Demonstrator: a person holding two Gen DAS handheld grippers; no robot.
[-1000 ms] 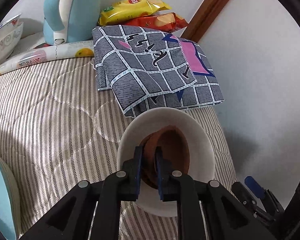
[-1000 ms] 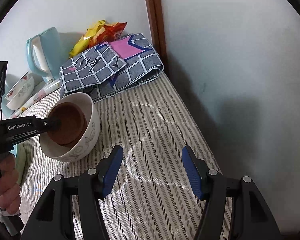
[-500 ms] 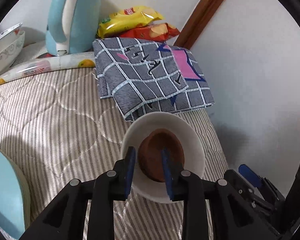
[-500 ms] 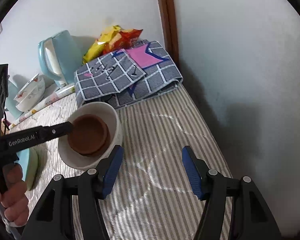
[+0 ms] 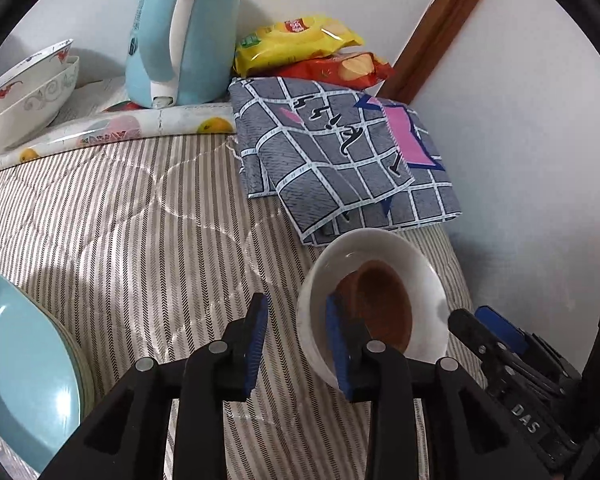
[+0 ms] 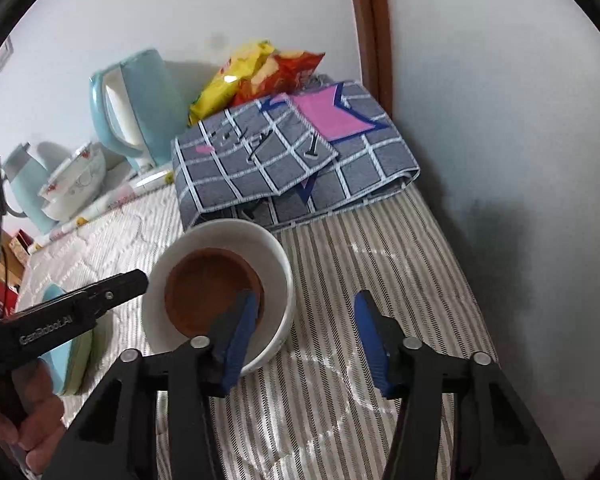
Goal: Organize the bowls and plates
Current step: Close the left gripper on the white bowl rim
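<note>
Left tool (image 5: 296,344): released and empty. Its jaws have just been opening; nothing is between them but the striped cover. Its right pad stands at the near-left rim of the white bowl; I cannot tell if it touches.
Right tool (image 6: 304,336): released, jaws apart. They have just been closing. Its left pad (image 6: 242,332) hangs over the near rim of the white bowl, the right pad over bare cover; no pad presses on anything.
White bowl (image 6: 276,264): upright on the striped bed cover (image 5: 120,220), toward the right edge by the wall, just near of the folded cloth.
Brown bowl (image 6: 212,292): nested inside the white bowl, sitting low in it, slightly tilted in the left wrist view.
Folded cloth (image 5: 340,160): grey checked with a pink patch, lying far right on the cover, its near edge just beside the white bowl.
Blue plates (image 5: 24,364): a stack at the near left of the cover, well apart from the white bowl.
Patterned bowls (image 5: 24,92): two stacked, far left, on a fruit-print sheet.
Kettle (image 5: 184,32): light blue, upright at the far side, between the patterned bowls and the snack packets (image 5: 300,46).
Person's hand (image 6: 40,436): grips the left tool's handle, near left in the right wrist view.
</note>
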